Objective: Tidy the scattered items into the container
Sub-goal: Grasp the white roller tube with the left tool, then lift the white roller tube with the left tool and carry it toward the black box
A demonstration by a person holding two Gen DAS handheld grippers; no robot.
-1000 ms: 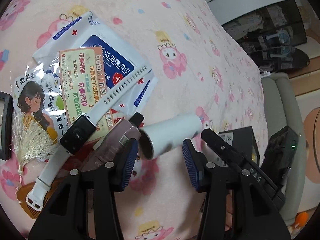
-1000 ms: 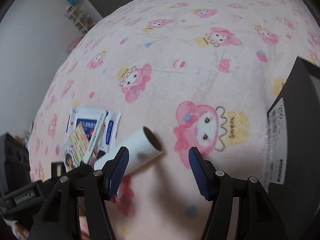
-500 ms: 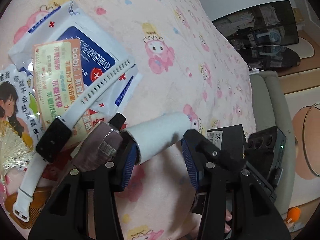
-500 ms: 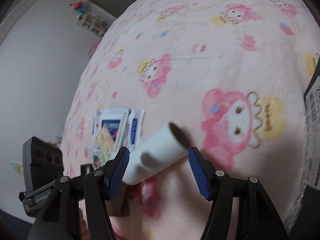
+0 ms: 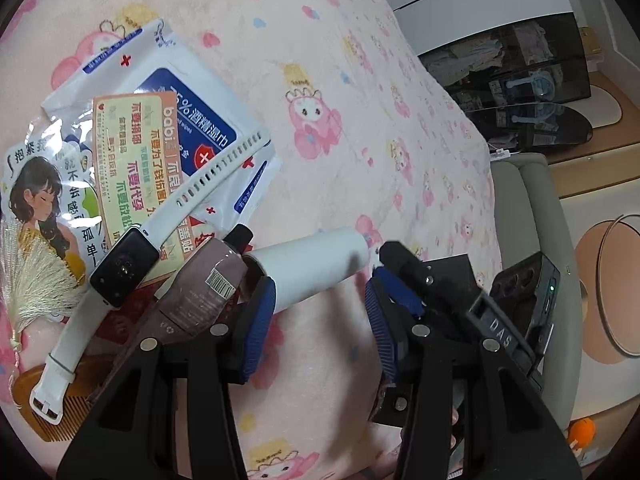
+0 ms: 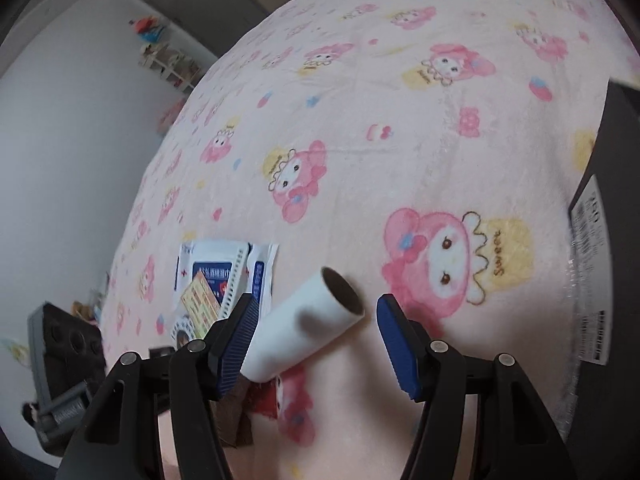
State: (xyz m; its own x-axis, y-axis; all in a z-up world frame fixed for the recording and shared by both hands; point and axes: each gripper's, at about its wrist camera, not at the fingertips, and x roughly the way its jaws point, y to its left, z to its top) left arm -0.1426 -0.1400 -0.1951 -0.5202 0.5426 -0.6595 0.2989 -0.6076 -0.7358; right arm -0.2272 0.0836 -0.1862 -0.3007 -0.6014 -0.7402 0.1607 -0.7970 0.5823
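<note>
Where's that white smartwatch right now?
In the left wrist view, the white smartwatch lies at left across the wipes packet and leaflet, beside the brown tube.

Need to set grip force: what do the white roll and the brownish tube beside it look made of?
White roll: apparently paper wound on a cardboard core, matte, brown hollow end showing. Brownish tube: looks like soft glossy plastic, with highlights, a barcode label and a black cap.

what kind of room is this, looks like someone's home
Probably a bedroom at home: the things lie on a soft pink cartoon-print blanket, with a toy shelf by the wall and a dark cabinet nearby.
</note>
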